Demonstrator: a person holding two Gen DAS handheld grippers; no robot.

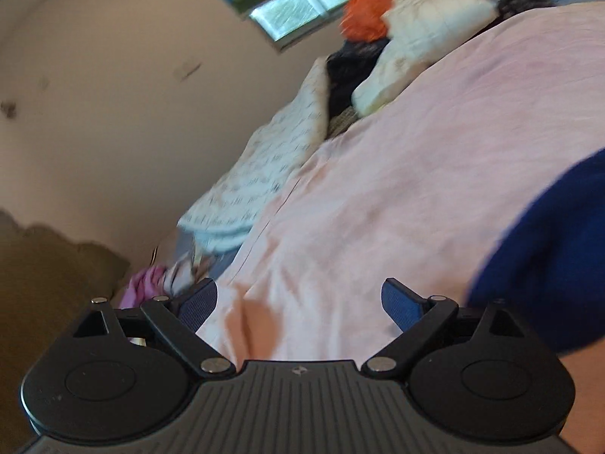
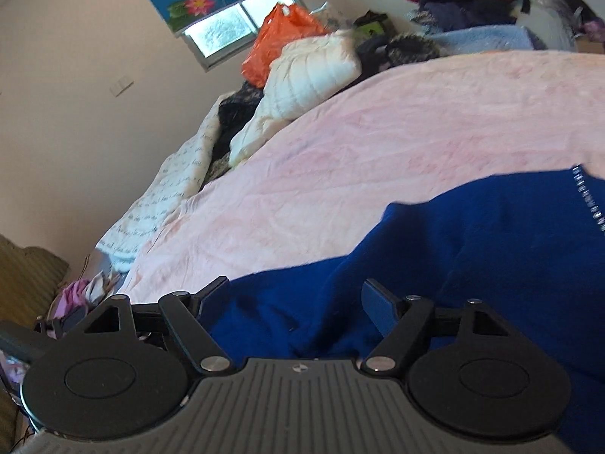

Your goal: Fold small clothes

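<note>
Blur smears the left wrist view. The left gripper (image 1: 298, 302) hangs with its jaws spread wide over bare pink bedspread (image 1: 397, 174), pinching nothing. The blue garment (image 1: 548, 257) lies off to its right, just beside the right-hand finger (image 1: 401, 302); whether cloth touches that finger I cannot tell. To do this step well, I'd say this hand needs to come across to a clear edge or corner of the blue cloth before closing.

From the right wrist view things are sharper. The right gripper (image 2: 298, 302) also stands spread, directly above the blue garment (image 2: 472, 249), which lies rumpled on the pink bedspread (image 2: 378, 132) with a pale stitched edge (image 2: 590, 204) at the far right. Nothing is pinched. I'd judge the cloth wants flattening first, both grippers taking matching corners so the fold lands square, clear of the clothes pile (image 2: 314, 68) near the wall.
</note>
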